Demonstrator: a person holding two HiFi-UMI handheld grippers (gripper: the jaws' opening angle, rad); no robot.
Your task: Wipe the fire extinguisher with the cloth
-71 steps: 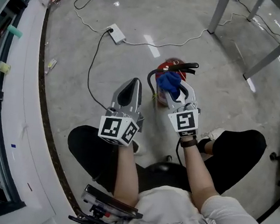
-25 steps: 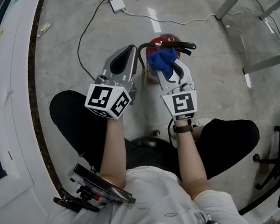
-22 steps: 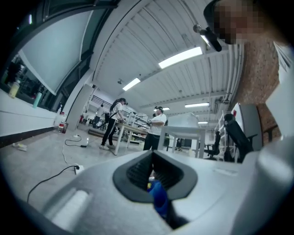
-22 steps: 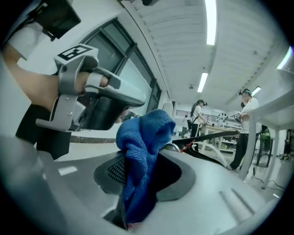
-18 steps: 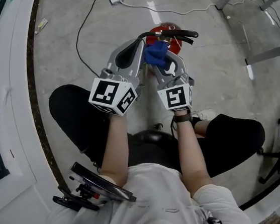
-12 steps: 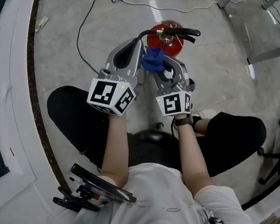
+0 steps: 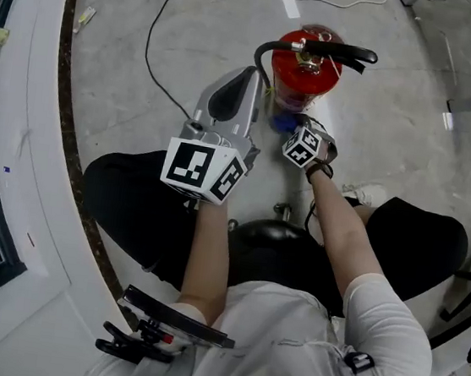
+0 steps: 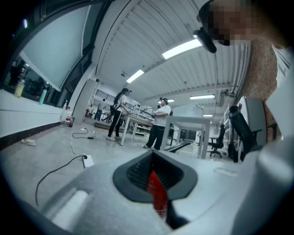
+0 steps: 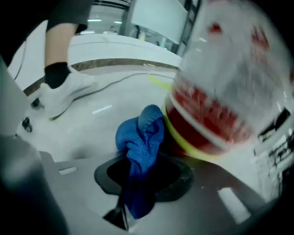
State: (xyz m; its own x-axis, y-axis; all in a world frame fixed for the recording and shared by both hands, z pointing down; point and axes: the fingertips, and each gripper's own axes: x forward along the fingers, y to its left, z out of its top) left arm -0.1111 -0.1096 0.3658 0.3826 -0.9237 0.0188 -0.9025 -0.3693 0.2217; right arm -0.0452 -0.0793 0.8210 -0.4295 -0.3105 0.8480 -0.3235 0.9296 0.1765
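**Cloth meets extinguisher near its base**

A seated person holds the right gripper (image 9: 138, 176) low beside a red extinguisher (image 7: 305, 68) that stands upright on a grey floor (image 7: 137, 18). Its jaws are clamped on a bunched blue cloth (image 9: 140, 135). In the right gripper view the free end of the cloth sticks out past the jaws and lies against the extinguisher's lower body, just by the yellow-green band there; the cylinder above it is blurred. A white shoe (image 9: 69, 94) shows on the floor to the left in that view.

The left gripper (image 7: 247, 78) is held higher, just to the left of the extinguisher and level with its top, and it cannot be told whether the two touch. Its jaws are drawn together with nothing held; only a thin red sliver of the extinguisher shows through the slit between them in the left gripper view. A black cable (image 7: 150, 53) runs across the floor to the left of that gripper. In the background of the left gripper view, people (image 8: 161, 121) stand beside white tables (image 8: 190, 124) under strip lights.
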